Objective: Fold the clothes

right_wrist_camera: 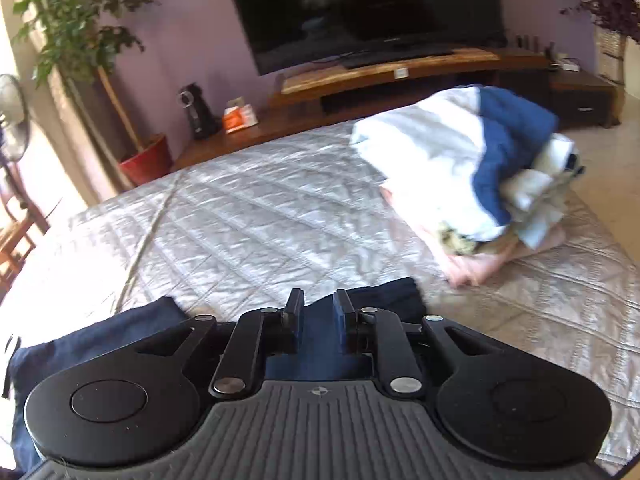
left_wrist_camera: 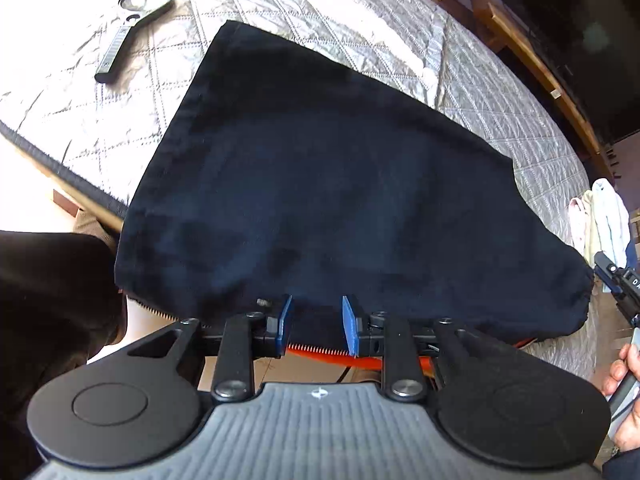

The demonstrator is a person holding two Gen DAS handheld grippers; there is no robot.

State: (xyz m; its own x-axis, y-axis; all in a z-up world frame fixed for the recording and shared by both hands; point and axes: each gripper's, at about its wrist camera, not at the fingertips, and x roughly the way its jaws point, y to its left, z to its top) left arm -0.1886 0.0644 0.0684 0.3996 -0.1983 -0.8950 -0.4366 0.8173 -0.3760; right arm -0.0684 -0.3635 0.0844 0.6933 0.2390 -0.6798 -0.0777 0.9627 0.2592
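A dark navy garment [left_wrist_camera: 320,180] lies spread flat on the silver quilted cover [left_wrist_camera: 360,20]. My left gripper [left_wrist_camera: 316,320] hovers at the garment's near edge. Its blue pads [left_wrist_camera: 349,324] stand apart and do not press the cloth, which shows below the gap. In the right wrist view, my right gripper [right_wrist_camera: 316,308] is over a corner of the same navy garment [right_wrist_camera: 80,344]. Its jaws are parted, with cloth visible beneath them but not pinched. Part of the right gripper [left_wrist_camera: 616,280] and the hand holding it [left_wrist_camera: 624,368] show at the left wrist view's right edge.
A heap of white, blue and pink clothes [right_wrist_camera: 460,160] sits on the cover's far right. A magnifying glass [left_wrist_camera: 136,20] lies at far left. Beyond the bed are a wooden TV bench [right_wrist_camera: 400,72], a television [right_wrist_camera: 360,0], an orange box [right_wrist_camera: 240,120] and a red plant pot [right_wrist_camera: 146,160].
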